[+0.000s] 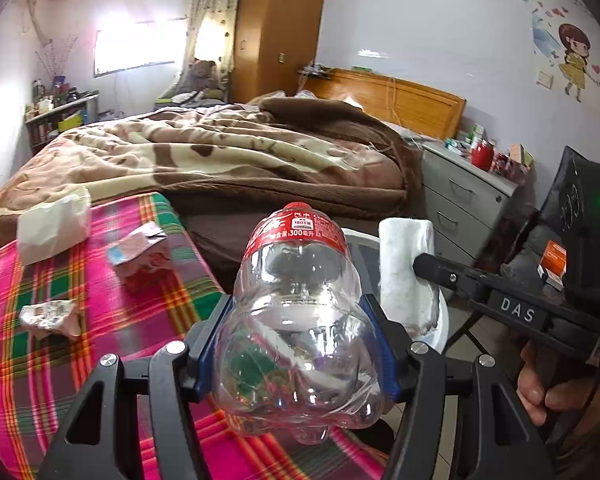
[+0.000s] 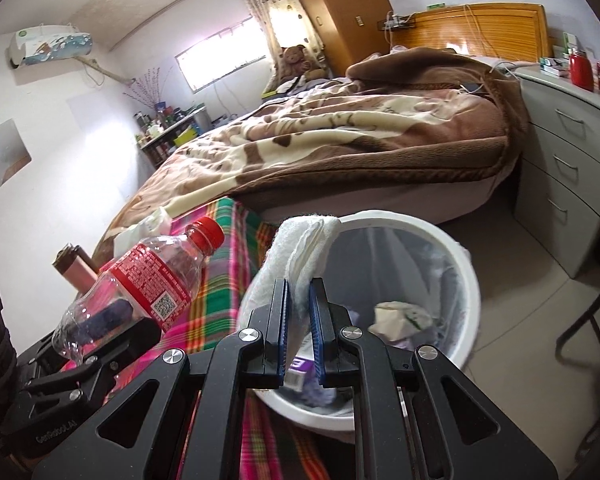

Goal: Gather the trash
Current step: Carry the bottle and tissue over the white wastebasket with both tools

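Between the blue pads of the right hand-held gripper [image 2: 299, 292], a folded white tissue [image 2: 300, 248] is being pinched tight, hanging right at the near rim of the white trash bin [image 2: 470, 276], which lies just ahead and below. To its left, the left hand-held gripper [image 1: 298, 320] is clasping an empty plastic bottle [image 1: 296, 320] by its base, long axis pointing away, over the plaid cloth [image 1: 60, 360]; the bin lies to that gripper's right. The right hand looks nearer the drop.
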`<move>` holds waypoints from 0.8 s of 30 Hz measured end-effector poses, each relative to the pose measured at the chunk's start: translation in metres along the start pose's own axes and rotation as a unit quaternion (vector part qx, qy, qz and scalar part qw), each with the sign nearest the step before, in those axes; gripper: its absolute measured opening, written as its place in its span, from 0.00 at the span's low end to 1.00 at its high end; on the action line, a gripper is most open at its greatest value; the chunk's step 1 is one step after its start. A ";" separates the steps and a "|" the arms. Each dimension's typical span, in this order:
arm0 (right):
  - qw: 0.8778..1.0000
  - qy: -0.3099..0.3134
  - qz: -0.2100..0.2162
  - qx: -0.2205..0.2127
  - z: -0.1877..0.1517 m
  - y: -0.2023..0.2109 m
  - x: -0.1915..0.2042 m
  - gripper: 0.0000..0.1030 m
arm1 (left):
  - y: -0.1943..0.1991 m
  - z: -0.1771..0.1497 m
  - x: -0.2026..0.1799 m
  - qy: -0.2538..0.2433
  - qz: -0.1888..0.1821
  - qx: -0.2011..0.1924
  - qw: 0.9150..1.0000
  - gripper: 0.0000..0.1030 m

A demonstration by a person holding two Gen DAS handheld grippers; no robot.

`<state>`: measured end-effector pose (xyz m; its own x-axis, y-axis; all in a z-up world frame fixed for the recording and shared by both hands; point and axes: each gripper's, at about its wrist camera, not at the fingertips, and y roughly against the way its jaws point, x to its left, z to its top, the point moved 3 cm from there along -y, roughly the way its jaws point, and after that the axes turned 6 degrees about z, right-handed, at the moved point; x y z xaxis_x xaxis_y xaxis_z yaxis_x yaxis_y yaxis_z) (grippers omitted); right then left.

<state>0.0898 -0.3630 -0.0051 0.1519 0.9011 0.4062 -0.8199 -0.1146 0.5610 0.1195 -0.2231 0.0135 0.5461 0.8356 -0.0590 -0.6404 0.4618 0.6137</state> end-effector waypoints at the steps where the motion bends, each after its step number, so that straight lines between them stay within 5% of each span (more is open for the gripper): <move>1: 1.000 -0.001 -0.003 0.000 0.000 0.000 -0.003 0.10 | -0.003 0.000 -0.003 -0.001 -0.002 0.004 1.000 0.62; 24: 0.998 -0.014 -0.055 0.038 -0.005 -0.014 -0.046 0.11 | -0.056 -0.006 -0.046 -0.027 -0.018 0.059 0.998 0.66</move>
<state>0.0914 -0.4012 -0.0352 0.2550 0.8982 0.3581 -0.7527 -0.0481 0.6566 0.1267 -0.2853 -0.0230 0.5972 0.8010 -0.0422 -0.5534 0.4496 0.7012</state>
